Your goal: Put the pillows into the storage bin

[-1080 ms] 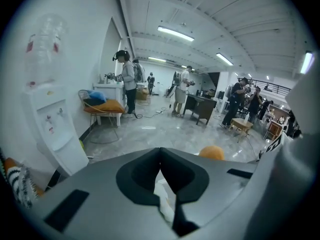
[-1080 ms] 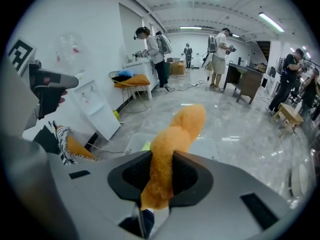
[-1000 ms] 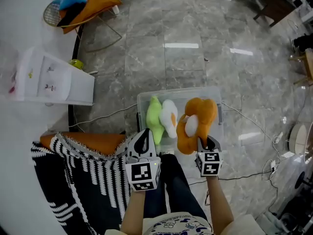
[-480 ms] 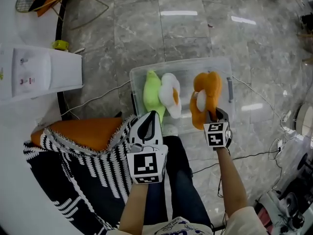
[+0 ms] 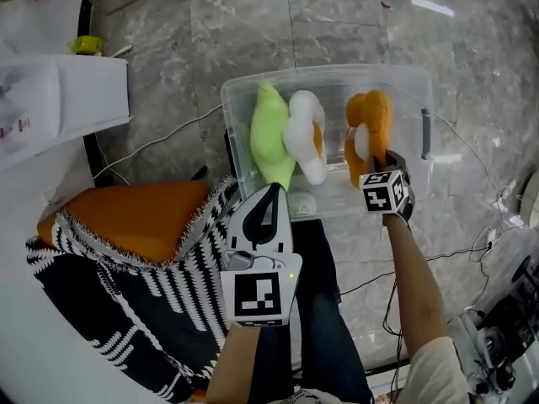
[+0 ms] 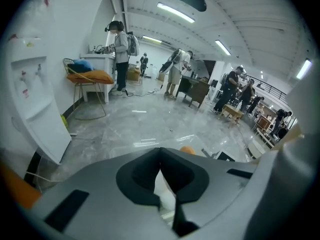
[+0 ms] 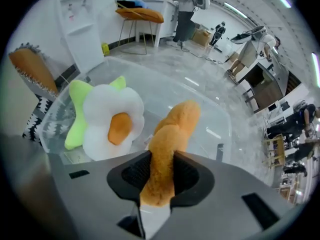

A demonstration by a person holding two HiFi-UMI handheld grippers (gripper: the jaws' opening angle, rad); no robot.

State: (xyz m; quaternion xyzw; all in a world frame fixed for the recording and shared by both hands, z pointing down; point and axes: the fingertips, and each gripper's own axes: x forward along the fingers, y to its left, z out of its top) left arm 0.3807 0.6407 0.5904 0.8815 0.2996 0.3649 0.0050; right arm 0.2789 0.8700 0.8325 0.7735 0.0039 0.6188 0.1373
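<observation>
A clear plastic storage bin [image 5: 328,78] stands on the marble floor. In it lie a green pillow [image 5: 268,137] and, beside it, a white fried-egg pillow [image 5: 305,133]. My right gripper [image 5: 379,162] points steeply down over the bin's right half, shut on an orange plush pillow [image 5: 370,133] that hangs inside the bin. In the right gripper view the orange pillow [image 7: 170,134] is pinched between the pads, whose jaws have just eased slightly apart. My left gripper [image 5: 271,196] hovers at the bin's near edge, shut and holding nothing.
A black-and-white striped blanket [image 5: 143,310] covers an orange cushion [image 5: 135,221] at the left. A white water dispenser [image 5: 59,108] stands further left. Cables [image 5: 160,141] run across the floor around the bin. My legs [image 5: 320,310] are just in front of the bin.
Both grippers have come down toward the bin. The orange pillow, earlier held above the bin's near right edge, now hangs inside its right half.
</observation>
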